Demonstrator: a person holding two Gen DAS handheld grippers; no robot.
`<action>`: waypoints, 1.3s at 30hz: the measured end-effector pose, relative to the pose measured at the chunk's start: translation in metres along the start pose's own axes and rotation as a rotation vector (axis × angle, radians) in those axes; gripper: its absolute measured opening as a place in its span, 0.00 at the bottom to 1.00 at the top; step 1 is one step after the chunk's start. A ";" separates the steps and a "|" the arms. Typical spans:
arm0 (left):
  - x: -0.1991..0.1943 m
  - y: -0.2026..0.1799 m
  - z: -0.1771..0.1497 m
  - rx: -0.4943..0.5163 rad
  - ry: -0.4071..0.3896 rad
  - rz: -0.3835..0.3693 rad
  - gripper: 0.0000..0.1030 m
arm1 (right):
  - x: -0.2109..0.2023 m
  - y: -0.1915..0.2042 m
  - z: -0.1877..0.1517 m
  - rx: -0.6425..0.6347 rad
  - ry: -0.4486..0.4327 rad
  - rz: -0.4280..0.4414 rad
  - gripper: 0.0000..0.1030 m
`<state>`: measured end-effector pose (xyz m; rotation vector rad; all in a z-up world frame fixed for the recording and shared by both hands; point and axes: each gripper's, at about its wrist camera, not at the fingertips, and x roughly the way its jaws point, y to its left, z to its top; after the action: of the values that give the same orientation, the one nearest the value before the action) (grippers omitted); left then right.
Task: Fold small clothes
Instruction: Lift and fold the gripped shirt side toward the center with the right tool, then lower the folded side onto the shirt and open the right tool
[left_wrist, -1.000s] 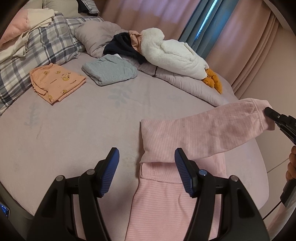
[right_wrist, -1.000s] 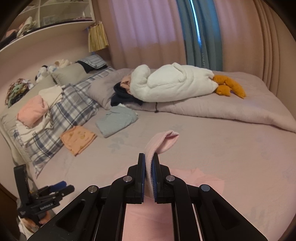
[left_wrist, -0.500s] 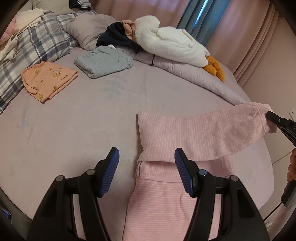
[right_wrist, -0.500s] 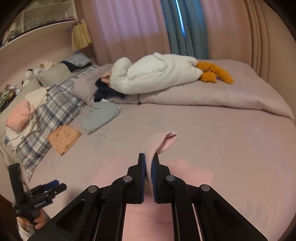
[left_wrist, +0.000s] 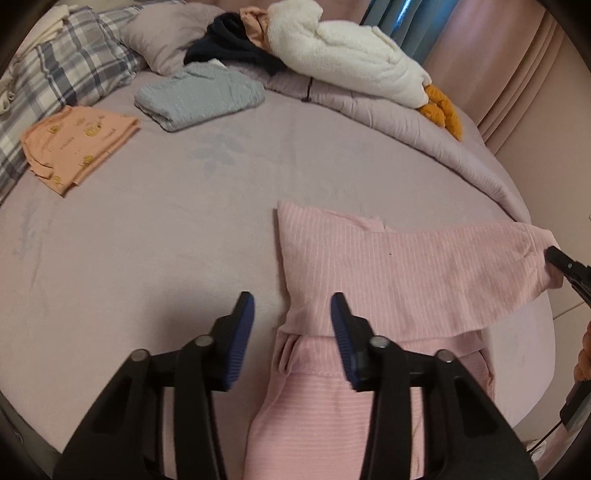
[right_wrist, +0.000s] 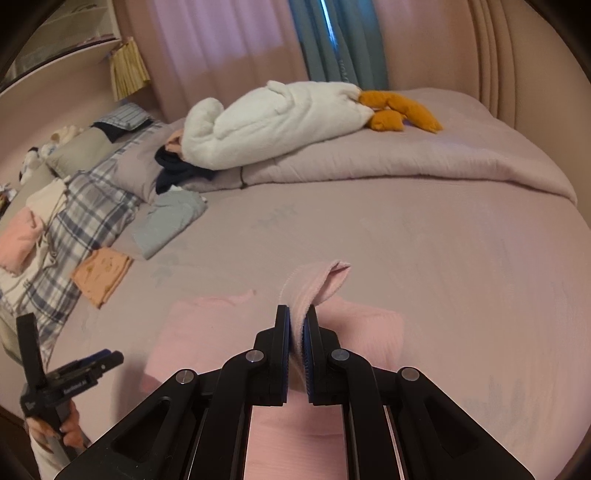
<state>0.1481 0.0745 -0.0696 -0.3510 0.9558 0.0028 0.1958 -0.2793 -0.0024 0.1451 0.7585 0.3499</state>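
A pink striped garment (left_wrist: 406, 280) lies on the mauve bed (left_wrist: 166, 229), with one long part folded across its top and stretched to the right. My right gripper (right_wrist: 297, 325) is shut on the cuff (right_wrist: 317, 280) at that part's end and holds it just above the bed; the left wrist view shows its tip (left_wrist: 561, 258) at the far right. My left gripper (left_wrist: 291, 321) hovers over the garment's left edge, where the fold crosses. Its jaws are closing, the cloth edge lies below and between them, and the pads do not press it.
A folded grey garment (left_wrist: 199, 96) and a folded orange one (left_wrist: 74, 140) lie at the back left. Behind them are a plaid pillow (left_wrist: 66, 70), dark clothes (left_wrist: 229, 40), a white plush goose (left_wrist: 343, 62) and a bunched quilt (left_wrist: 443, 140). The bed's edge curves close at the right.
Both grippers have sunk toward the bed. The left jaws have narrowed. The stretched pink part now hangs lower over the garment, with the cuff still held.
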 end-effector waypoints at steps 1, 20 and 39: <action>0.006 -0.002 0.001 0.002 0.013 -0.002 0.35 | 0.003 -0.003 -0.002 0.004 0.006 -0.005 0.08; 0.077 -0.018 -0.003 0.068 0.160 0.073 0.33 | 0.054 -0.048 -0.035 0.102 0.144 -0.108 0.08; 0.090 -0.007 -0.001 0.018 0.188 0.057 0.49 | 0.086 -0.072 -0.060 0.166 0.241 -0.166 0.08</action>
<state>0.2003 0.0539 -0.1402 -0.3109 1.1514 0.0128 0.2303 -0.3156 -0.1194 0.1970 1.0313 0.1468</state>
